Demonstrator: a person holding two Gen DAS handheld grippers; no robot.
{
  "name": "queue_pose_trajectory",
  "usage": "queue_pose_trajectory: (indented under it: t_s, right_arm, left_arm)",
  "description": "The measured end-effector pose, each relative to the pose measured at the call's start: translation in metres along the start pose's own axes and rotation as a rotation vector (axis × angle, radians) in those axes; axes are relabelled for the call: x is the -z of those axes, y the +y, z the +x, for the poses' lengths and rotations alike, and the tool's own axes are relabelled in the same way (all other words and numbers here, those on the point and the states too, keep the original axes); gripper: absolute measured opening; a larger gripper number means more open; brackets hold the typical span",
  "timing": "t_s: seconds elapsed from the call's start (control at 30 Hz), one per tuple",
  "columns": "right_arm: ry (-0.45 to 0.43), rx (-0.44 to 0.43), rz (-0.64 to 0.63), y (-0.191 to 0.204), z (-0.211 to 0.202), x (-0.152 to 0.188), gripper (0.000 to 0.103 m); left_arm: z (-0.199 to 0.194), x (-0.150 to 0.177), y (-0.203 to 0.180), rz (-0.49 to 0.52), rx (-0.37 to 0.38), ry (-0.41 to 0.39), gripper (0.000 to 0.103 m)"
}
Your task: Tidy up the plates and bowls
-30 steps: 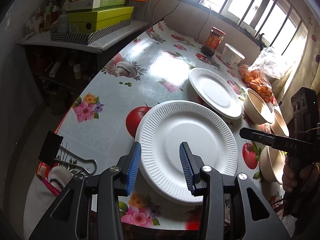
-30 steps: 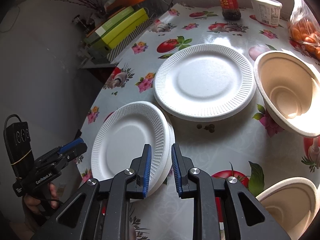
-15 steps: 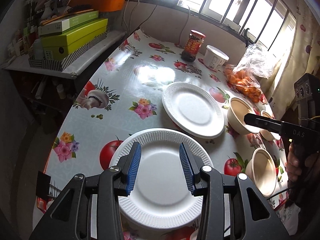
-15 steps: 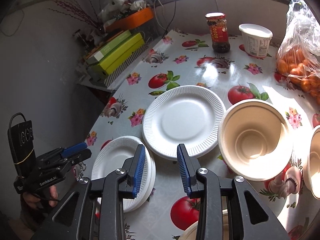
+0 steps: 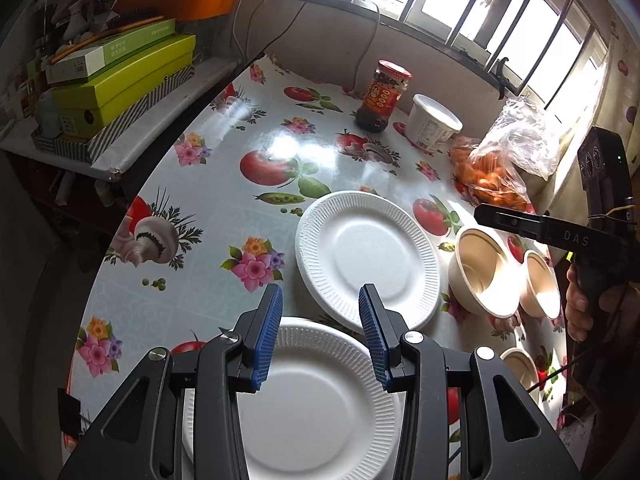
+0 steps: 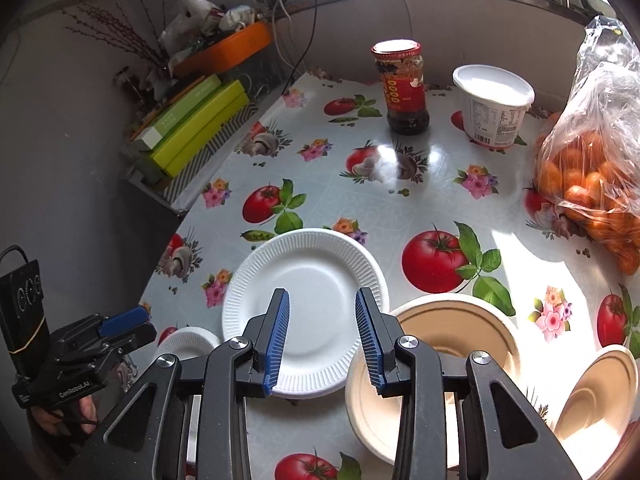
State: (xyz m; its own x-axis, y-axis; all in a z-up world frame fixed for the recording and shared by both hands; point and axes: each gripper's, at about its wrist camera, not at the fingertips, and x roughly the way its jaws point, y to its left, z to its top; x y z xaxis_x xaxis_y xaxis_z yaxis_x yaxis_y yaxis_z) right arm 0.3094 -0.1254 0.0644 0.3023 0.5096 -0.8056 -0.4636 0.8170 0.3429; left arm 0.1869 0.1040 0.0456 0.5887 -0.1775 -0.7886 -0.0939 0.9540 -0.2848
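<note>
A stack of white foam plates (image 5: pixel 320 412) lies at the near table edge, right under my left gripper (image 5: pixel 320 336), which is open and empty above it. A single white plate (image 5: pixel 368 256) lies just beyond. To its right stand beige bowls (image 5: pixel 484 276), (image 5: pixel 540 284) and a third bowl (image 5: pixel 520 364). My right gripper (image 6: pixel 322 336) hovers open and empty over the single plate (image 6: pixel 308 292) and a bowl (image 6: pixel 460 328). Another bowl (image 6: pixel 600 392) sits at the right. The plate stack (image 6: pixel 188 344) shows beside the left gripper (image 6: pixel 132 320).
At the back stand a red sauce jar (image 6: pixel 402 88), a white tub (image 6: pixel 494 106) and a bag of oranges (image 6: pixel 588 176). Left of the table, a shelf holds green boxes (image 5: pixel 120 76) and an orange basin (image 5: pixel 180 0). The table edge (image 5: pixel 92 280) curves along the left.
Both grippers have drawn back and up from the plate stack, so more of the table shows. The right jaws went from nearly shut to open. The plates stayed put.
</note>
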Motion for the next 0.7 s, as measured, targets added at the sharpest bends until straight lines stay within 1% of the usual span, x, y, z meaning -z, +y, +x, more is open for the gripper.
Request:
queue_pose_trajectory:
  t_s: [0.07, 0.17, 0.3, 0.43, 0.7]
  right_arm:
    - [0.015, 0.005, 0.005, -0.007, 0.008, -0.005, 0.034]
    - [0.049, 0.005, 0.002, -0.015, 0.025, -0.010, 0.032]
    - [0.091, 0.019, 0.021, -0.029, 0.048, -0.012, 0.027]
    - [0.124, 0.005, 0.033, -0.038, 0.063, -0.012, 0.023]
    - [0.146, -0.015, 0.061, -0.051, 0.077, -0.017, 0.023]
  left_arm:
    - [0.008, -0.005, 0.001, -0.023, -0.006, 0.016, 0.041]
    - [0.017, -0.009, 0.001, -0.031, -0.016, 0.023, 0.041]
    - [0.033, -0.015, 0.005, -0.062, -0.017, 0.056, 0.041]
    - [0.043, -0.015, 0.011, -0.086, -0.035, 0.074, 0.041]
    - [0.060, -0.015, 0.012, -0.103, -0.037, 0.112, 0.041]
